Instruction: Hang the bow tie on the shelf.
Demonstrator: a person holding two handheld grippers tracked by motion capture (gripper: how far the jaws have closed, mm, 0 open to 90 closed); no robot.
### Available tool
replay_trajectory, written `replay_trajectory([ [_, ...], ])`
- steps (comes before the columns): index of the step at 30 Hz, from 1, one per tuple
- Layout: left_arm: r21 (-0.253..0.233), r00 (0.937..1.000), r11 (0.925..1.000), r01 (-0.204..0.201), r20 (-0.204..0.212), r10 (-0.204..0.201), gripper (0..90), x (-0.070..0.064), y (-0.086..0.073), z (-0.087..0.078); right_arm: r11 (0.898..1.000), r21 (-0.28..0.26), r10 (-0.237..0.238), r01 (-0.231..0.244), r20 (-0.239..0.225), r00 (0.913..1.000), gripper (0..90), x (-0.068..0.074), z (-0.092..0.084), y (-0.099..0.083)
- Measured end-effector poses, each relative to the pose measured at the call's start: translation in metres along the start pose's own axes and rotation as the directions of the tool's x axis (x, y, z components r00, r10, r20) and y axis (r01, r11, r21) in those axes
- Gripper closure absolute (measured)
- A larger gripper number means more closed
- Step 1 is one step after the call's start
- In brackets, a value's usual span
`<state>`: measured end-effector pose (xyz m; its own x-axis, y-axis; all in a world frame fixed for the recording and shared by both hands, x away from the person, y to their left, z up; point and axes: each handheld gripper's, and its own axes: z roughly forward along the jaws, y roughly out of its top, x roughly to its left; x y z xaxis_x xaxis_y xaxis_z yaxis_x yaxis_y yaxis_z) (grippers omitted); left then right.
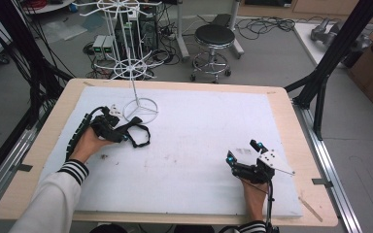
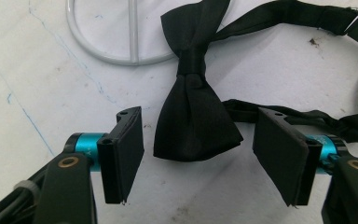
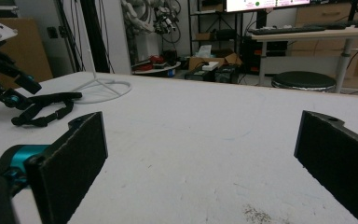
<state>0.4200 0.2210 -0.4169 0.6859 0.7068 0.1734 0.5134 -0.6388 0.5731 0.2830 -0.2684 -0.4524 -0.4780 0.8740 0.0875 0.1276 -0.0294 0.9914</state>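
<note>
White table [image 1: 199,145]: left gripper [image 2: 198,149] jaws apart, seemingly around bow tie [image 2: 193,116].

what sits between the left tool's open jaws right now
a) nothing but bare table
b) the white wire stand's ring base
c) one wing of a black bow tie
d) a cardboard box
c: in the left gripper view, the left tool has its jaws spread to either side of one wing of the black bow tie, not yet closed on it, while the white wire stand's ring base lies farther off.
</note>
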Motion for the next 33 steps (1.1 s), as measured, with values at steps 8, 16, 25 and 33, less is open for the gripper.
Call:
replay_trajectory([
  [8, 0.012, 1.0000, 0.9999, 0.006, -0.003, -0.006, 43.5, 0.0015, -0.0008, 0.0002, 1.000, -0.004, 0.009, -0.009, -0.002, 1.0000, 1.4, -0.0012, -0.0002, 0.0001],
  [16, 0.039, 1.0000, 0.9992, -0.003, -0.001, 0.003, 57.3, 0.0005, -0.0011, 0.0030, 1.000, -0.005, 0.012, -0.012, -0.004, 0.9999, 1.4, -0.0015, -0.0003, 0.0000],
  [25, 0.049, 0.9996, 0.9988, 0.006, -0.027, -0.005, 77.0, -0.0005, -0.0008, 0.0029, 1.000, -0.005, 0.015, -0.015, -0.007, 0.9999, 1.4, -0.0019, -0.0006, 0.0000],
  [33, 0.056, 0.9996, 0.9984, 0.000, -0.029, 0.002, 85.4, -0.0019, -0.0012, 0.0016, 1.000, -0.005, 0.015, -0.015, -0.007, 0.9999, 1.4, -0.0019, -0.0006, 0.0000],
])
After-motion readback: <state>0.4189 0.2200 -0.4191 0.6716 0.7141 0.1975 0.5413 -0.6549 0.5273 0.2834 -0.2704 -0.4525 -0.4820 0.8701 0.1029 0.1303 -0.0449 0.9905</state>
